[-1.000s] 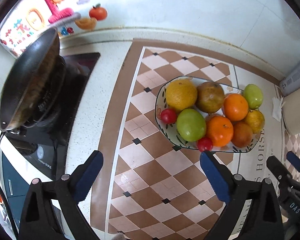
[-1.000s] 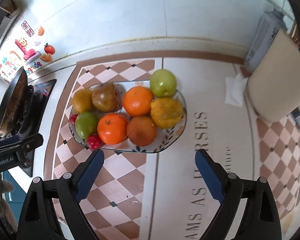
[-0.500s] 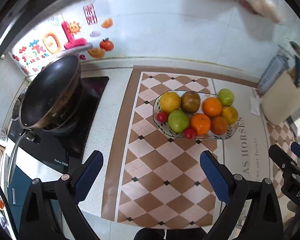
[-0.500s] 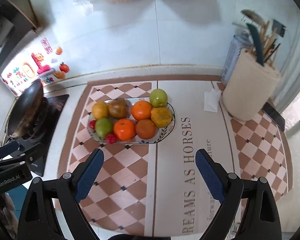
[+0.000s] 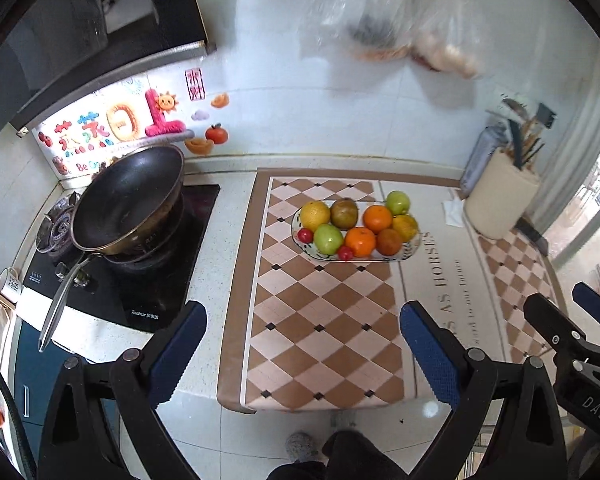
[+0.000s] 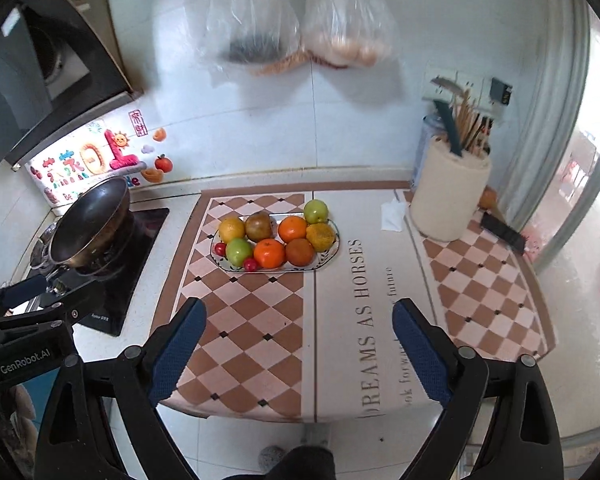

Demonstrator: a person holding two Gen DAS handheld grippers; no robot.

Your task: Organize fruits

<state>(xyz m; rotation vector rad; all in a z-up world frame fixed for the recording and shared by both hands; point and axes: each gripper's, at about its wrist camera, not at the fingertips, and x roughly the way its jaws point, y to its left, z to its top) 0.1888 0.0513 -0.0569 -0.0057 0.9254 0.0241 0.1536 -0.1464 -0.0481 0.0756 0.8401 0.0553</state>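
Now the left gripper (image 5: 300, 336) and right gripper (image 6: 298, 330) are hanging spread and empty, the right one's jaws having just opened wider, over bare mat (image 6: 260, 320); the fruit plate (image 6: 328, 258) is sitting at twelve o'clock, well apart.

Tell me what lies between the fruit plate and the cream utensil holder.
In the right wrist view, only bare mat and a crumpled white tissue lie between the fruit plate and the utensil holder.

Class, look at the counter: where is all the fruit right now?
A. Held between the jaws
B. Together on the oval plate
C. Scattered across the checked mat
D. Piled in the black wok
B: every fruit sits on the oval plate on the checked mat; the wok holds none, and both pairs of jaws stand open with nothing between them.
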